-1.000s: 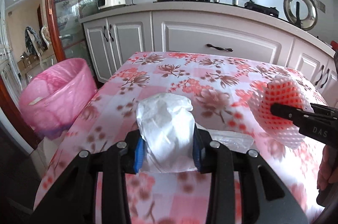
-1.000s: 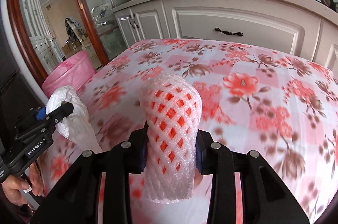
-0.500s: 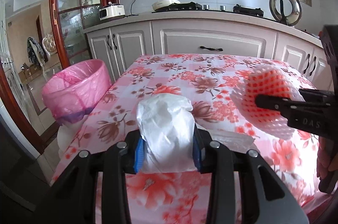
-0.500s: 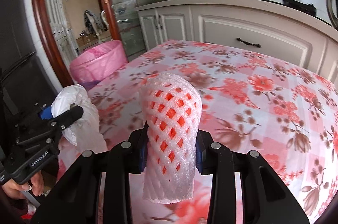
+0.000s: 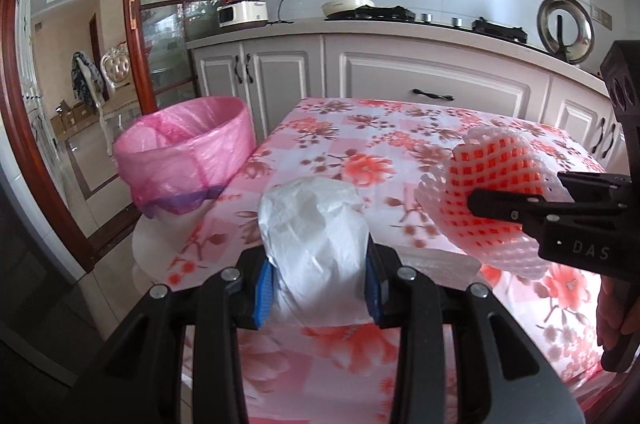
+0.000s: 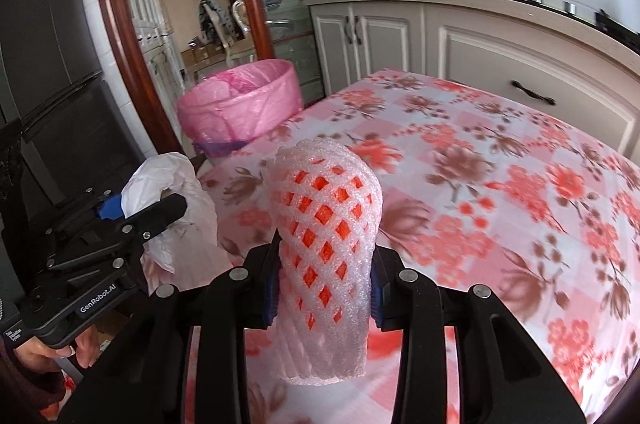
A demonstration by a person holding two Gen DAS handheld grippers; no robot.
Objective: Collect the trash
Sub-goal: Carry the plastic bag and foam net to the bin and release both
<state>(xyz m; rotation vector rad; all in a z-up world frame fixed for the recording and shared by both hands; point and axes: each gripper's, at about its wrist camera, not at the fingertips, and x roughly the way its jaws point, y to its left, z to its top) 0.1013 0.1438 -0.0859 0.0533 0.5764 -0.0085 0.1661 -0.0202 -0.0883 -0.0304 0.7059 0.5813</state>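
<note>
My left gripper [image 5: 318,288] is shut on a crumpled white plastic bag [image 5: 316,224], held above the near edge of the table. In the right wrist view the left gripper [image 6: 160,212] and its bag [image 6: 176,184] show at the left. My right gripper [image 6: 324,288] is shut on a white foam fruit net [image 6: 326,232], which looks red through its holes. It also shows in the left wrist view [image 5: 496,200] at the right, level with the bag. A bin with a pink liner [image 5: 188,148] stands off the table's left side, also in the right wrist view [image 6: 240,100].
The table wears a pink floral cloth [image 5: 360,152]. A clear flat piece of plastic [image 5: 440,262] lies on it just behind my left gripper. White kitchen cabinets [image 5: 400,72] run behind the table. A wood-framed glass door [image 5: 168,24] stands beyond the bin.
Both grippers have lifted and drawn back from the table with their loads. The views have swung left, so the pink bin sits more toward the middle.
</note>
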